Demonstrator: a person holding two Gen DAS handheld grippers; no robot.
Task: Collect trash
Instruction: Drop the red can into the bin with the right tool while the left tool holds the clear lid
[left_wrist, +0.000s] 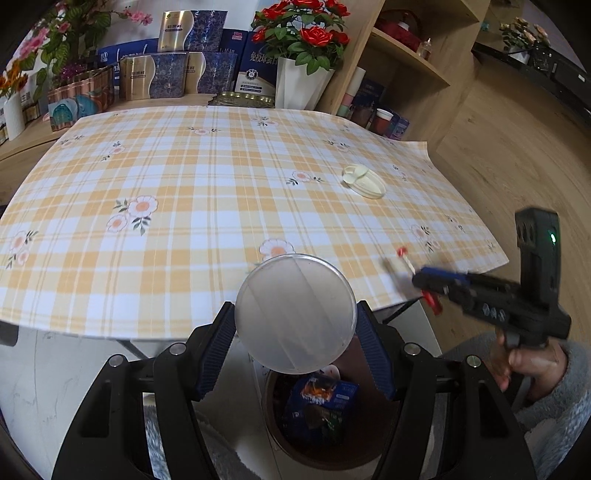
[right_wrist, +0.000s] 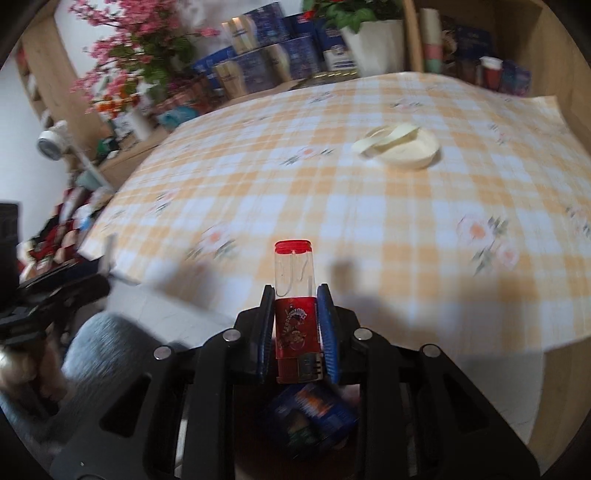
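Gripping a round translucent lid (left_wrist: 295, 314) edge to edge between the blue pads, left gripper (left_wrist: 295, 332) angled downward over the near edge of the table, jaws held fairly wide around the disc. Pinching a small red-capped clear container with a red label (right_wrist: 294, 295) upright in the right gripper (right_wrist: 295, 325), jaws drawn narrow against both its sides; seen from the left wrist as a blurred black tool at the right, carried by a hand (left_wrist: 532, 363) in a fuzzy grey sleeve (left_wrist: 565, 406). Hanging below both grippers, a round brown bin (left_wrist: 384, 435) on the pale floor, with a crumpled blue wrapper (left_wrist: 321, 402) lying inside. Spreading beyond, a table under an orange-and-white checked cloth with flower prints (left_wrist: 207, 206), bare but for a pale shallow dish with a cream-coloured piece resting on its rim (right_wrist: 400, 146), well apart from both grippers toward the far right. Lining the back edge, blue and gold boxes (left_wrist: 173, 70), a white vase of red roses (left_wrist: 303, 48), pink blossoms (left_wrist: 55, 29) at the left, wooden shelves (left_wrist: 413, 55) with cups at the right, and wood-grain flooring past the table's right side.
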